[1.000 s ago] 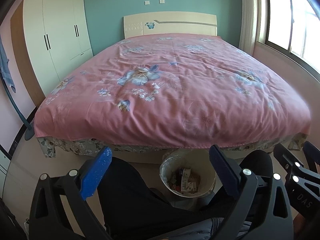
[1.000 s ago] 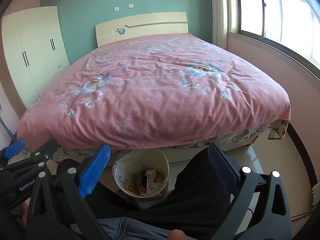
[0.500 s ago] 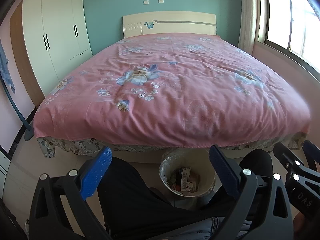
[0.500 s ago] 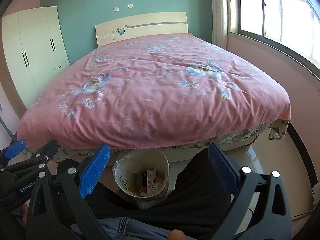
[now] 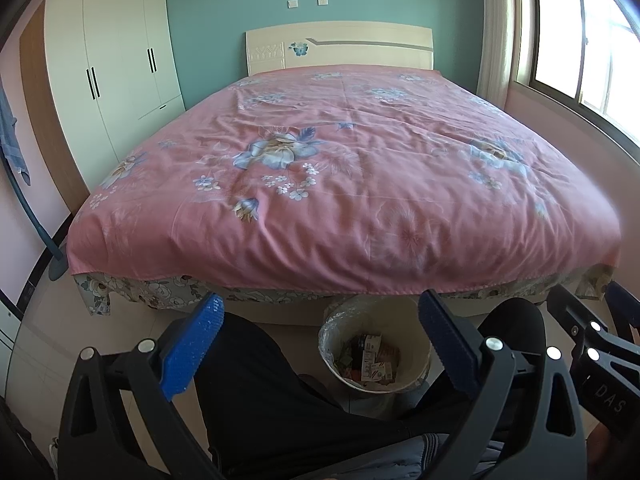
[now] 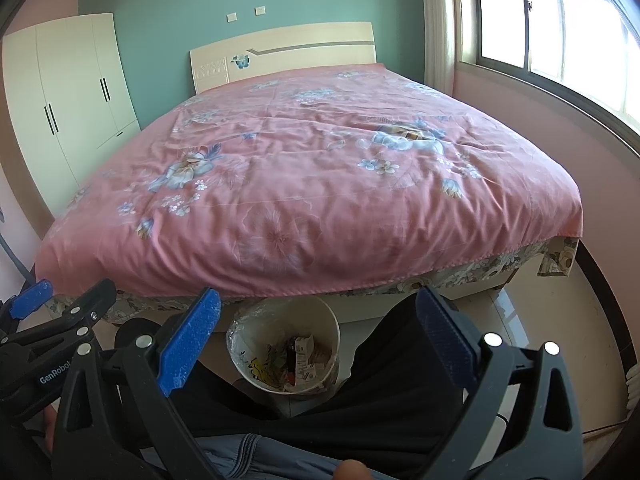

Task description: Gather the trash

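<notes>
Blue-padded fingers of the left gripper (image 5: 316, 340) and right gripper (image 6: 318, 338) gape wide, holding nothing. Between the person's black-trousered knees (image 5: 256, 380), the round cream plastic-lined waste bin (image 5: 420, 354) of paper scraps stands against the pink floral bedspread's (image 5: 344, 184) foot.

Pink floral bedspread (image 5: 344, 184) covers bed beside white wardrobe (image 5: 116, 68).

daylight from window (image 5: 580, 40), overexposed | room bright | fisheye edges curved, corners black | focus sharp
</notes>
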The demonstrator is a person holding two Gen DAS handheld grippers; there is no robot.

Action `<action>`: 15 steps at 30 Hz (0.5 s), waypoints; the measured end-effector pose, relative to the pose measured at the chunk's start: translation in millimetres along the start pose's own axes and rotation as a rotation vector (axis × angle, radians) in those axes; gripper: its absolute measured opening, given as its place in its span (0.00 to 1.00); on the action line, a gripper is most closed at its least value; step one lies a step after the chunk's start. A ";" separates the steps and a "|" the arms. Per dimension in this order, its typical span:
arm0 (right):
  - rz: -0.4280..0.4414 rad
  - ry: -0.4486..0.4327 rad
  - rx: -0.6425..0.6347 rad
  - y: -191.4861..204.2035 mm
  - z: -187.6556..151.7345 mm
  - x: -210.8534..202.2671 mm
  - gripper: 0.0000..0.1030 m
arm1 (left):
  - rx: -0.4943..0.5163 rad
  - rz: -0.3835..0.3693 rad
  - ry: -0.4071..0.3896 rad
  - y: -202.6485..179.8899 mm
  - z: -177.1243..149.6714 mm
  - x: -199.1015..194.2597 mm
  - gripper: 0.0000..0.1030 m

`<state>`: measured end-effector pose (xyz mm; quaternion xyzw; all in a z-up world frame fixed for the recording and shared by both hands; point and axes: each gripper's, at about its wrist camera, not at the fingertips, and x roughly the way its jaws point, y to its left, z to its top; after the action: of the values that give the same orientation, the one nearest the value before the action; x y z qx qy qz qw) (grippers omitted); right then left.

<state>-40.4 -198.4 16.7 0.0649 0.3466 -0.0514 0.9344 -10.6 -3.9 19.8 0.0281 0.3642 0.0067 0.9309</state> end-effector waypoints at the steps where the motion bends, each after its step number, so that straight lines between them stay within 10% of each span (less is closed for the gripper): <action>1: -0.002 0.000 0.000 -0.1 0.1 0.1 0.93 | 0.000 0.000 0.000 0.0 0.0 -0.1 0.96; 15: 0.001 0.003 0.002 0.5 -0.4 0.6 0.93 | -0.001 -0.001 -0.001 0.7 0.6 0.0 0.96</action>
<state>-40.1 -197.9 16.1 0.0661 0.3479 -0.0513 0.9338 -10.2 -3.2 20.3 0.0274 0.3636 0.0067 0.9311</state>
